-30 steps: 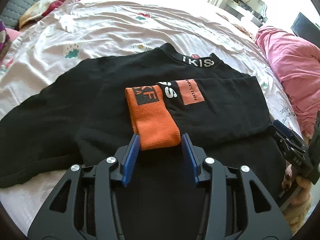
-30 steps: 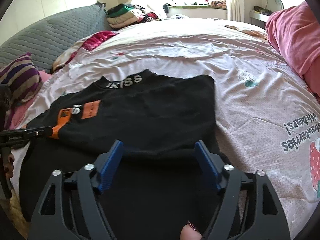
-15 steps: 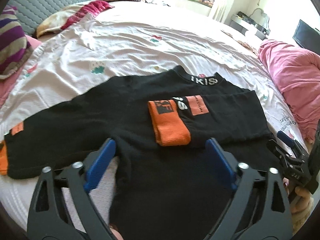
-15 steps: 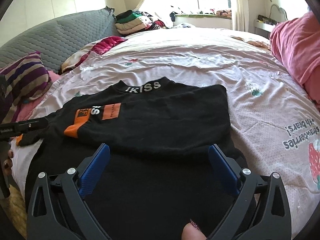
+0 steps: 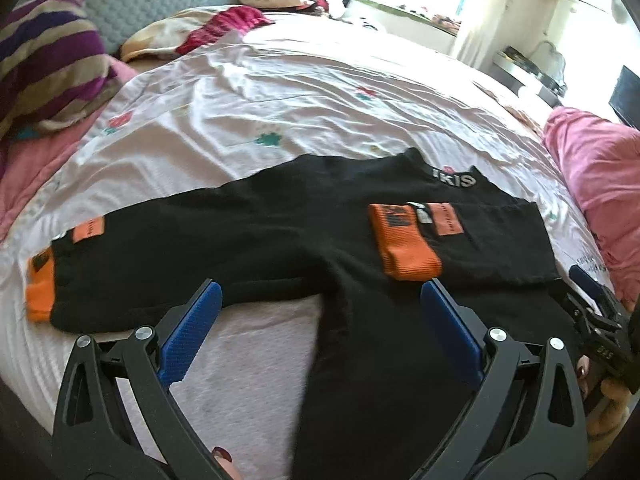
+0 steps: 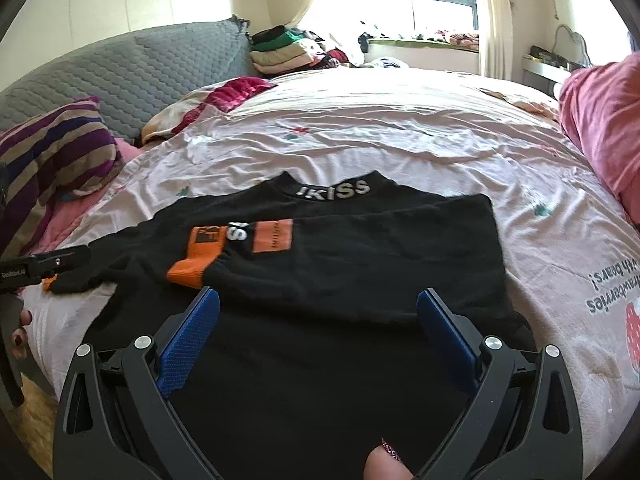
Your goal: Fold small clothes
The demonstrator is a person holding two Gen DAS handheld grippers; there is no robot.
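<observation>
A black long-sleeved top with orange cuffs lies flat on the bed; it also shows in the right wrist view. One sleeve is folded across the chest, its orange cuff lying on the body. The other sleeve stretches out left, ending in an orange cuff. My left gripper is open and empty above the top's lower part, near the folded cuff. My right gripper is open and empty above the hem; it also shows at the right edge of the left wrist view.
The pink printed bedsheet covers the bed. A striped pillow lies at the left, a pink blanket at the right, stacked clothes by the grey headboard.
My left gripper has opened, let go of the folded sleeve's orange cuff and pulled back to the left, bringing the outstretched sleeve into view. My right gripper opened wider and drew back slightly.
</observation>
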